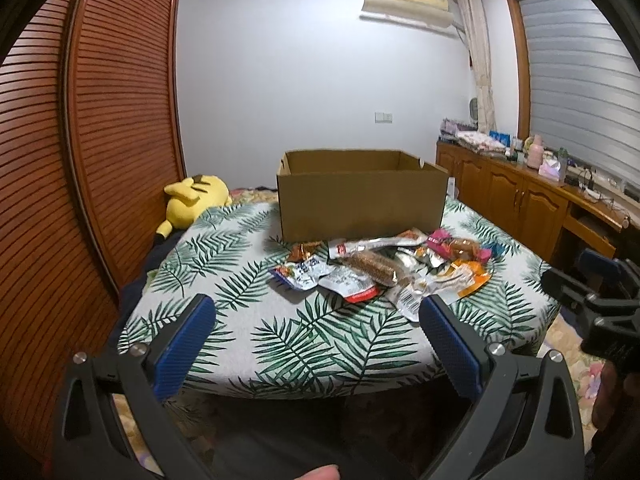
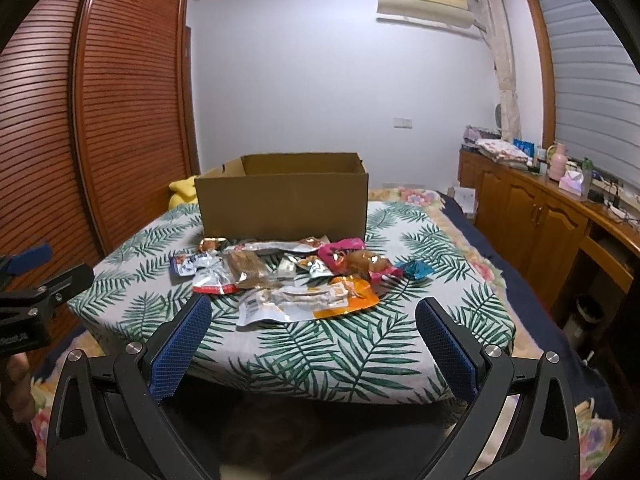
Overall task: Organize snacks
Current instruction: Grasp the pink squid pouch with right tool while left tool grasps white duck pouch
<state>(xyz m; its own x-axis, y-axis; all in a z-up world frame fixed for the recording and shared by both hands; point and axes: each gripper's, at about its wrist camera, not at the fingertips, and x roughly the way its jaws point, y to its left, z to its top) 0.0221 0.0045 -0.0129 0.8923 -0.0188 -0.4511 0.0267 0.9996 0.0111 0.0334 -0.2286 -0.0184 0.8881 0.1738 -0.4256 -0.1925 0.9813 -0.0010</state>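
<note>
A pile of snack packets [image 1: 384,268] lies on a table with a leaf-print cloth [image 1: 280,332], in front of an open cardboard box [image 1: 360,204]. The pile [image 2: 288,276] and the box [image 2: 284,204] also show in the right wrist view. My left gripper [image 1: 316,312] is open and empty, held above the table's near edge, short of the pile. My right gripper [image 2: 314,316] is open and empty, just before the nearest orange and white packet [image 2: 308,302]. The right gripper's body [image 1: 592,300] shows at the right of the left wrist view.
A wooden louvred wardrobe [image 1: 100,140] stands on the left. A yellow plush toy [image 1: 192,200] lies behind the table's left corner. A wooden cabinet [image 2: 540,216] with clutter on top runs along the right wall under a window. A flowered bedspread [image 2: 472,240] surrounds the table.
</note>
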